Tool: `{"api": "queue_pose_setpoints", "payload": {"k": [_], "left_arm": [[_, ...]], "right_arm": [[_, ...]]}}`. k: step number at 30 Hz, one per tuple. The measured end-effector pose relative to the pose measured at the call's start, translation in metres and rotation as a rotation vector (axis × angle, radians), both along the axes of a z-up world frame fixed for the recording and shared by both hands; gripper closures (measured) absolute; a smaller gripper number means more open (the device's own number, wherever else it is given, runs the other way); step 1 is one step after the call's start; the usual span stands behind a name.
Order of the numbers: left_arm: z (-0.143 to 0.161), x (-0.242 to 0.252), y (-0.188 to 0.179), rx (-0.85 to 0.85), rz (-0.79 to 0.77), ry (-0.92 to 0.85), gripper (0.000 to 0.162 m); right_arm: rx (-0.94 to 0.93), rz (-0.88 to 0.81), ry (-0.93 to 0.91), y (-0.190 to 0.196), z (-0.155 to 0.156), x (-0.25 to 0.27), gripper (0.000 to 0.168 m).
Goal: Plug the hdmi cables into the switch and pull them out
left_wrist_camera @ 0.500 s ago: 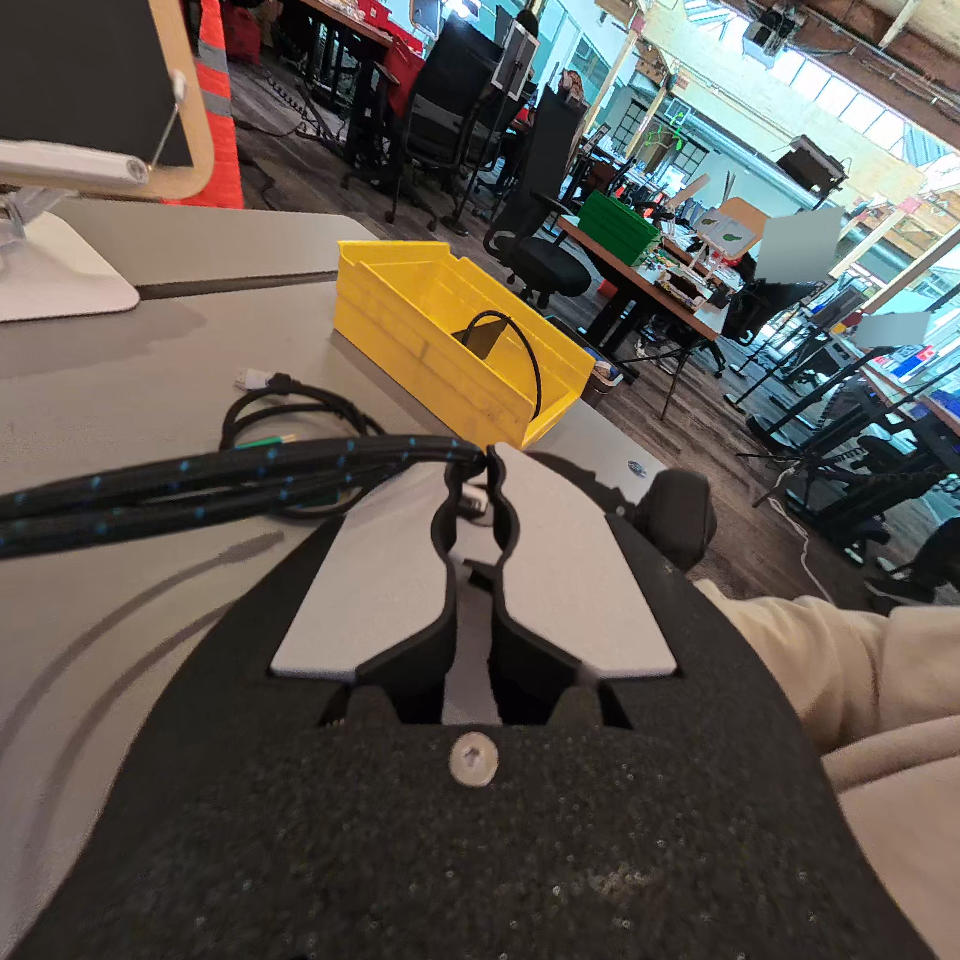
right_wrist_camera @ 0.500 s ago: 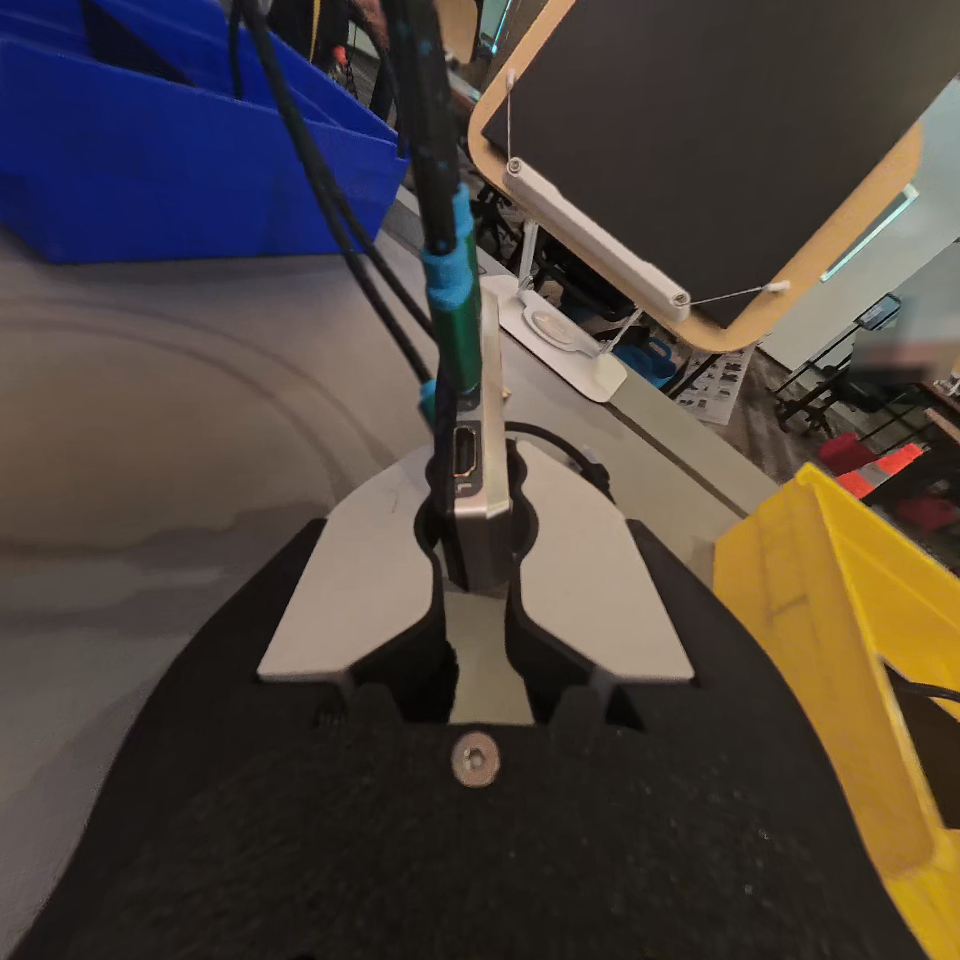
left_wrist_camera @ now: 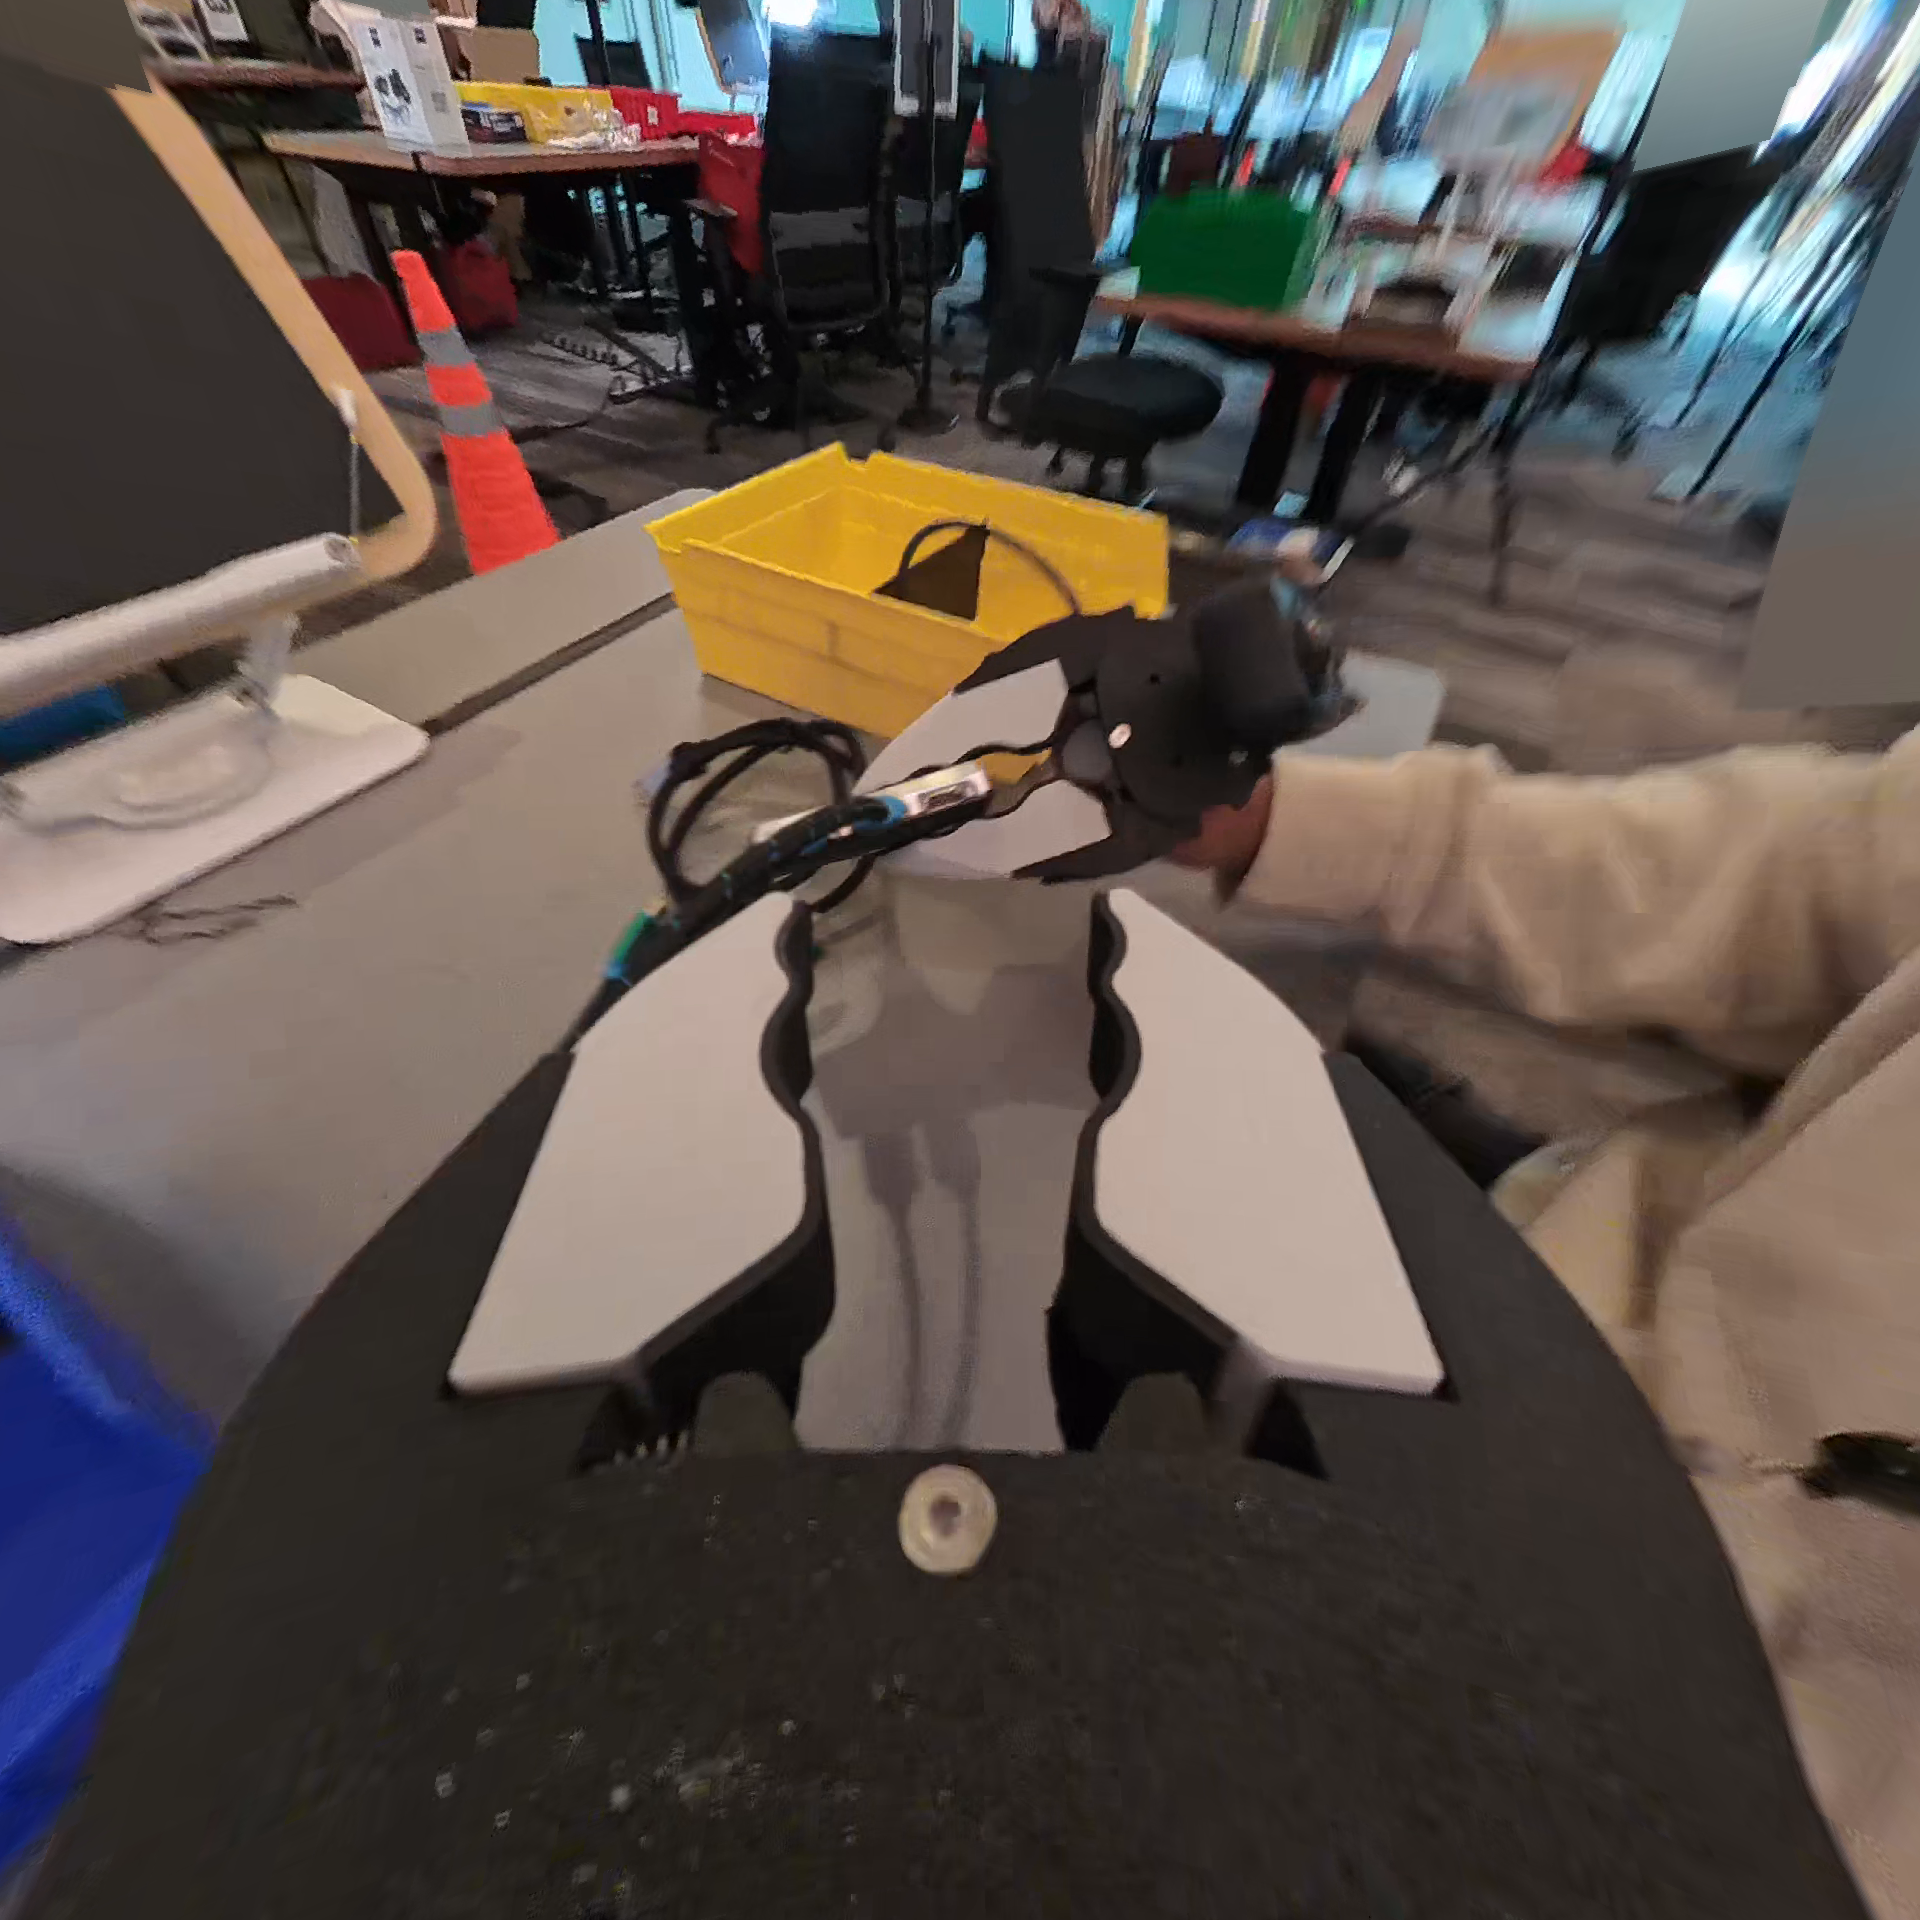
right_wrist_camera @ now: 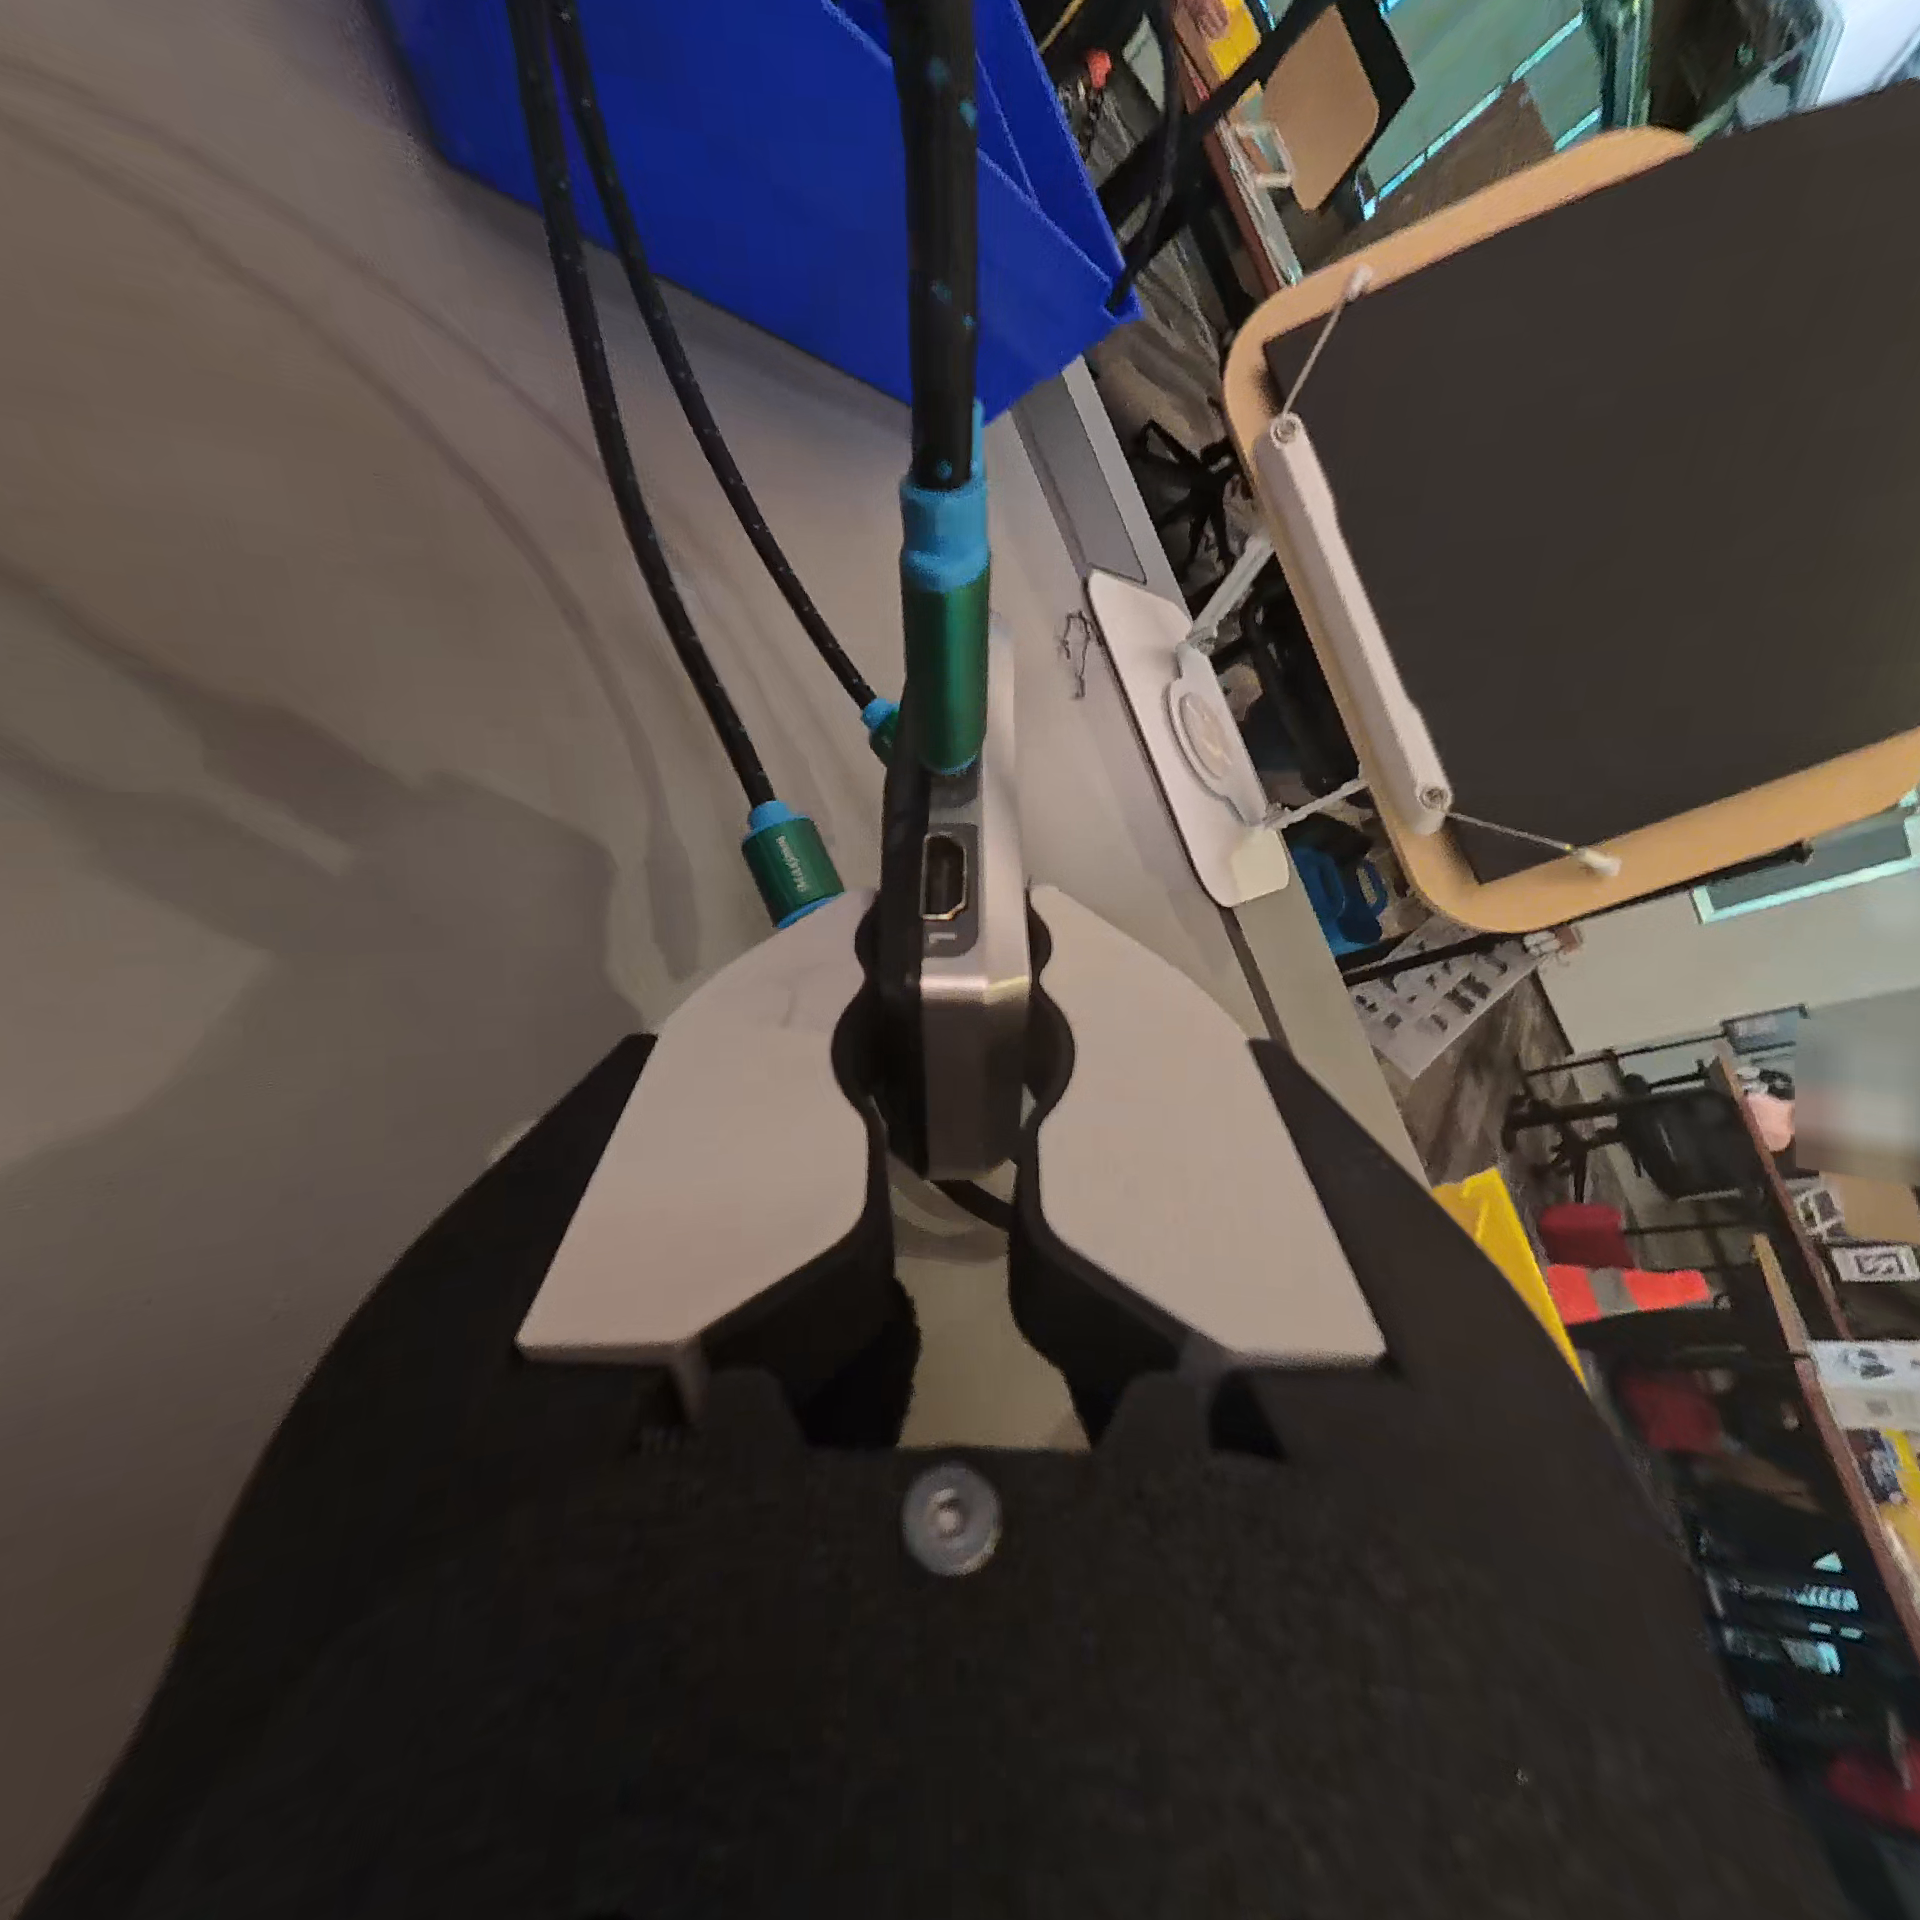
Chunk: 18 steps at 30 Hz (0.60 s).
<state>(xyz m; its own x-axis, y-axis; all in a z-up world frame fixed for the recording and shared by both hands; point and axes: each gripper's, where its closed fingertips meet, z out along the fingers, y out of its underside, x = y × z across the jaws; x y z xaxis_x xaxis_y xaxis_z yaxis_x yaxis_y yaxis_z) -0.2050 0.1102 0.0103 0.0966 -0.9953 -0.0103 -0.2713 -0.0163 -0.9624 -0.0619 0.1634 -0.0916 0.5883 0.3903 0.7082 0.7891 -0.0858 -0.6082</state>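
Note:
My right gripper [right_wrist_camera: 951, 925] is shut on the silver HDMI switch [right_wrist_camera: 971, 1018] and holds it on edge over the grey table. One braided cable's green plug [right_wrist_camera: 940, 665] sits in the switch's far end. An empty port [right_wrist_camera: 945, 873] faces me. A second green plug [right_wrist_camera: 795, 873] lies loose on the table to the left, and a third plug [right_wrist_camera: 881, 722] shows behind it. My left gripper [left_wrist_camera: 945, 925] is open and empty, a short way back from the right gripper [left_wrist_camera: 977, 800] and the switch [left_wrist_camera: 940, 800].
A yellow bin [left_wrist_camera: 831, 634] stands behind the switch, with a coiled black cable [left_wrist_camera: 727, 769] beside it. A blue bin [right_wrist_camera: 779, 177] holds the cables' far ends. A wood-framed screen [right_wrist_camera: 1610, 499] on a white stand [left_wrist_camera: 260, 790] is at the left. A person's sleeve [left_wrist_camera: 1507, 883] reaches in from the right.
My left gripper was closed at the cable bundle; it has opened and drawn back. One green plug now lies loose on the table. The right gripper still grips the switch.

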Motion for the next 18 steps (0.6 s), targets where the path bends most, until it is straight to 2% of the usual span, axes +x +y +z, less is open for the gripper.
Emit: {"api": "queue_pose_setpoints", "payload": {"k": [3,4,6,8,11,18], "left_arm": [[-0.037,0.010,0.006,0.109,0.088,0.071,0.112],[-0.049,0.016,0.004,0.064,0.110,0.067,0.115],[-0.062,0.033,-0.009,-0.102,0.133,-0.029,0.132],[-0.073,0.047,-0.006,-0.206,0.220,-0.083,0.131],[-0.073,0.065,0.005,-0.285,0.278,-0.152,0.116],[-0.068,0.091,0.011,-0.205,0.278,-0.214,0.121]], "right_arm": [[-0.001,0.016,0.001,-0.004,-0.001,-0.007,0.147],[0.010,-0.001,-0.004,-0.004,0.001,-0.006,0.146],[0.019,-0.014,0.002,-0.004,0.001,-0.007,0.147],[0.053,-0.015,-0.005,-0.005,0.002,-0.009,0.147],[0.073,-0.013,-0.022,-0.006,0.000,-0.012,0.147],[0.044,0.022,-0.005,-0.008,-0.007,-0.018,0.147]]}}
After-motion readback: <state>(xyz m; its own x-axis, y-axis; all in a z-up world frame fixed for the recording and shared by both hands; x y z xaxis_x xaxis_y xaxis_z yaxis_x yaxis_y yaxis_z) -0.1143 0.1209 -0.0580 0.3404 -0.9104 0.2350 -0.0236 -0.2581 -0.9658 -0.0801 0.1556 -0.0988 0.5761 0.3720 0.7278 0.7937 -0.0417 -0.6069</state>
